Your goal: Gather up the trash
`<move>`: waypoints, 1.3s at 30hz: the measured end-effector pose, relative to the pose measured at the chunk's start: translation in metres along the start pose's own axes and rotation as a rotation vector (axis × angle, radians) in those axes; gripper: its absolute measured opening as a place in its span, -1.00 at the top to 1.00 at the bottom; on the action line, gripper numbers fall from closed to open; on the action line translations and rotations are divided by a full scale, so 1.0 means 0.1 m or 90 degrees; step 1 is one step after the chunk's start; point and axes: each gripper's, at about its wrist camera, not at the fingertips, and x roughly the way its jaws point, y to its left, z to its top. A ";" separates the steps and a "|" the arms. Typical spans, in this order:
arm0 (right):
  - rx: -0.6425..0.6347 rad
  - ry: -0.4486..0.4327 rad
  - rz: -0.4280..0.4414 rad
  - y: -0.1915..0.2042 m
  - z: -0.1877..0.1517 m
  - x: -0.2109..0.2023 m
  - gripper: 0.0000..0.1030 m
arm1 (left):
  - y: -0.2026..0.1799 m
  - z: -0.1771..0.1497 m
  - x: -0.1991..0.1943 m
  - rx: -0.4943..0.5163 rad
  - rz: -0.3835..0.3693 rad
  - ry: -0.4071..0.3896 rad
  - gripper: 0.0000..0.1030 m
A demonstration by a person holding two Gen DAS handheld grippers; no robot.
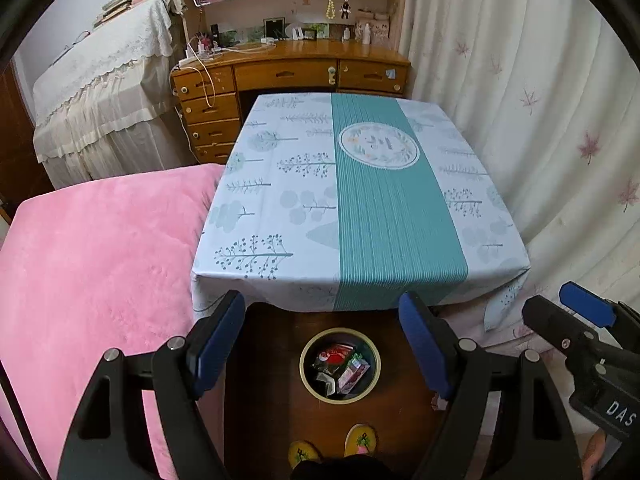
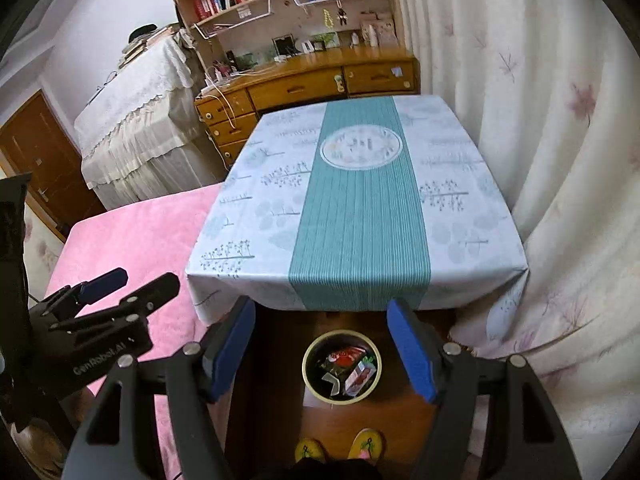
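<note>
A round bin (image 1: 305,365) (image 2: 307,369) with a pale rim stands on the dark wooden floor below both grippers, just in front of the table. Inside lie a red wrapper (image 1: 335,354) (image 2: 345,357), a pink carton (image 1: 353,374) (image 2: 360,378) and other scraps. My left gripper (image 1: 322,302) hangs high above the bin, open, with nothing between its blue pads. My right gripper (image 2: 320,308) is likewise open and empty above the bin. Each gripper shows in the other's view: the right gripper (image 1: 562,305) at the right edge, the left gripper (image 2: 150,277) at the left.
A table under a teal and white tablecloth (image 1: 280,200) (image 2: 260,220) fills the middle. A pink bed (image 1: 100,260) lies left, a wooden desk (image 1: 288,74) with shelves behind, curtains (image 1: 540,120) on the right. A person's feet in yellow slippers (image 1: 360,438) stand by the bin.
</note>
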 end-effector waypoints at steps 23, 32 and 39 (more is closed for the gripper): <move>-0.009 0.005 -0.008 -0.07 0.10 0.19 -0.34 | -0.20 0.03 0.08 -0.011 0.033 -0.018 -0.51; -0.013 0.015 -0.003 -0.13 0.13 0.27 -0.34 | -0.29 0.04 0.16 -0.005 0.032 -0.009 -0.51; -0.014 0.019 0.000 -0.17 0.14 0.30 -0.34 | -0.31 0.03 0.18 -0.003 0.032 -0.006 -0.51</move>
